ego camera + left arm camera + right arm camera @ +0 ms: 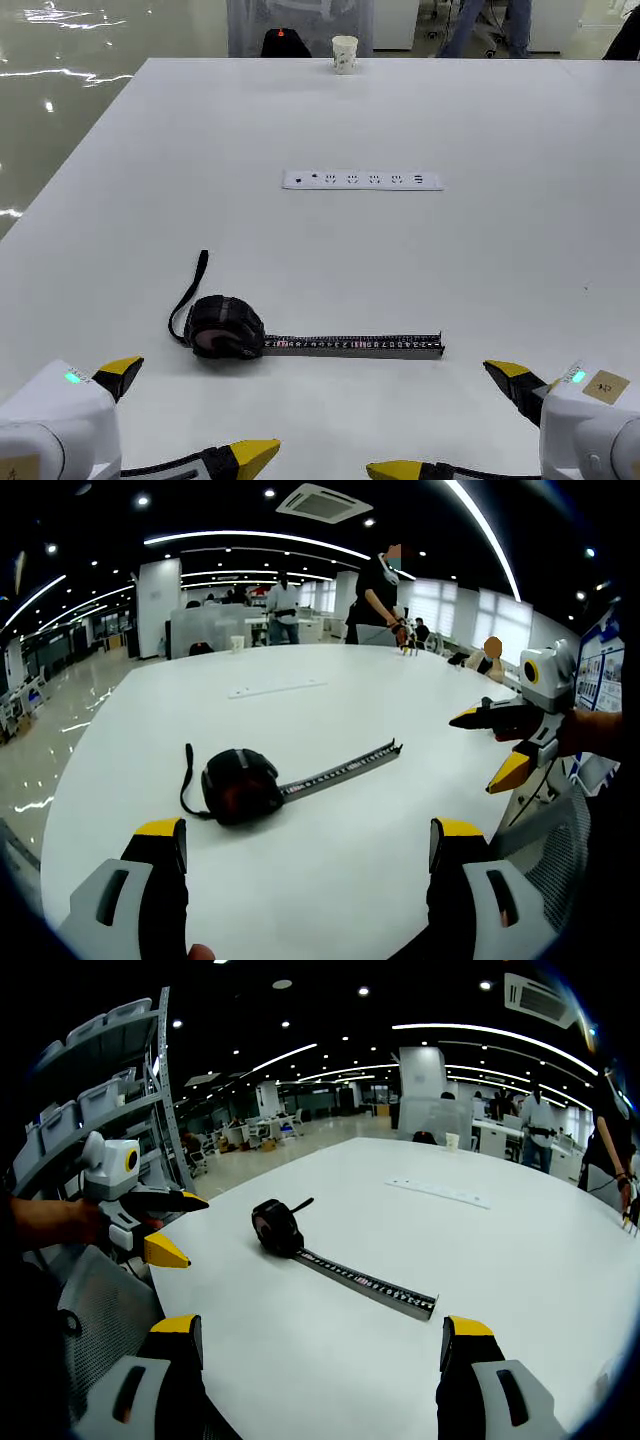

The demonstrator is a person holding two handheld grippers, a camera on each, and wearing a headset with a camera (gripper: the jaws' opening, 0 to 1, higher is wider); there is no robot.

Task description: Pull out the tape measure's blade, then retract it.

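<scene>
**Blade out on the table, both my jaws wide and empty**

The tape measure (222,327) lies on the white table (500,150). I take its black case as my mark. The blade (355,346) runs flat to the right of the case and ends in a small hook (438,346). A black wrist strap (190,290) loops off the case's far left side. Beyond the case lies a white power strip (361,180), and farther beyond it, at the table's far edge, stands a paper cup (344,54).

My left gripper (190,410) hangs near and left of the case and my right gripper (450,420) near and right of it. Both stand spread wide, holding nothing and touching nothing.

I judge the case compact and fairly dense, with a rubbery shell that should grip well across its flat sides; that is where my left jaws belong. The blade looks like thin, springy steel. It would be stiff along its length but ready to kink if bent, and quick to whip back. I would pinch it at the hook, not along its edge.

The head view gives the blade's printed scale and the strip's sockets. The left gripper view shows my right gripper (485,750) off past the hook and people standing beyond the table. The right gripper view shows my left gripper (180,1230) beside the case — and shelving with bins behind it.
</scene>
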